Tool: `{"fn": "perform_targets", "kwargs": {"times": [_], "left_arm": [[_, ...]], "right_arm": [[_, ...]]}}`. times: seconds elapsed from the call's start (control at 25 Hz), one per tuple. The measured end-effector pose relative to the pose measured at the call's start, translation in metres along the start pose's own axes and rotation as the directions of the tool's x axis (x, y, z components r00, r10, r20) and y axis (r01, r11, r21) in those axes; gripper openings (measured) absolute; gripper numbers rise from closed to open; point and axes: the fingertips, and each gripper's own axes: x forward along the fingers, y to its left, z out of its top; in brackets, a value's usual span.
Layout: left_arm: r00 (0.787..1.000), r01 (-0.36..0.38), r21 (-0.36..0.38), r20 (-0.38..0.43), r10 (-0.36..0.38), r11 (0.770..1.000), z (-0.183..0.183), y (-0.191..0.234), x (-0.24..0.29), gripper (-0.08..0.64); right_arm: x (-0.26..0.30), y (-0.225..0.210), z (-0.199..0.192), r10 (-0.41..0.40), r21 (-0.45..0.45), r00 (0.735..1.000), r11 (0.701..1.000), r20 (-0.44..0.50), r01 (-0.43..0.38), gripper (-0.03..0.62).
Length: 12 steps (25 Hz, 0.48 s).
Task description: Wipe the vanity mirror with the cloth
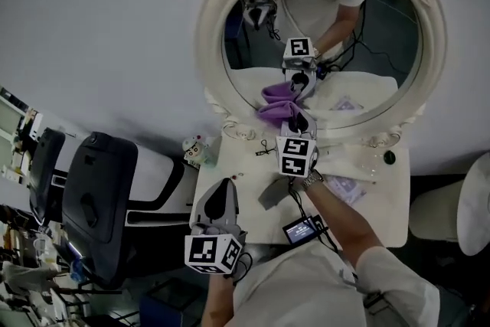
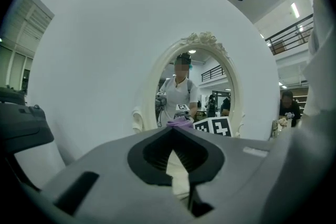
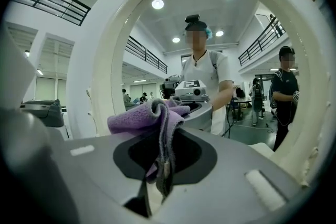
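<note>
R: my right gripper (image 3: 165, 113) clamps the purple cloth (image 3: 131, 119) against the vanity mirror (image 1: 367, 42), low on the glass | L: my left gripper (image 2: 172, 131) pinched closed, empty, well back.

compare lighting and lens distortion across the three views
Head view: dim and grey, the oval white carved-frame mirror bowed by the wide lens. Left gripper view: heavy fisheye with black corners, the white wall bright and featureless. Right gripper view: round ceiling lamps glare in the glass, yet the crumpled purple cloth is sharp.
</note>
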Motion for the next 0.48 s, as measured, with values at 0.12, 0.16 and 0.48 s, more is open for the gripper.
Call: {"fn": "perform_targets", "kwargs": {"times": [0.12,0.16,0.48], "left_arm": [[0.998,0.065,0.017,0.012,-0.065,0.998,0.0,-0.02,0.015,0.002],[0.996,0.084,0.018,0.015,-0.084,0.996,-0.001,-0.027,0.02,0.002],[0.972,0.23,0.009,0.039,-0.23,0.973,-0.005,-0.083,0.059,0.002]], "right_arm": [[-0.009,-0.025,-0.002,-0.033,-0.004,0.999,0.999,0.004,0.033,0.061],[-0.012,-0.037,-0.002,-0.049,-0.008,0.999,0.999,0.004,0.049,0.063],[-0.053,-0.149,-0.009,-0.245,-0.033,0.969,0.969,-0.013,0.245,0.069]]}}
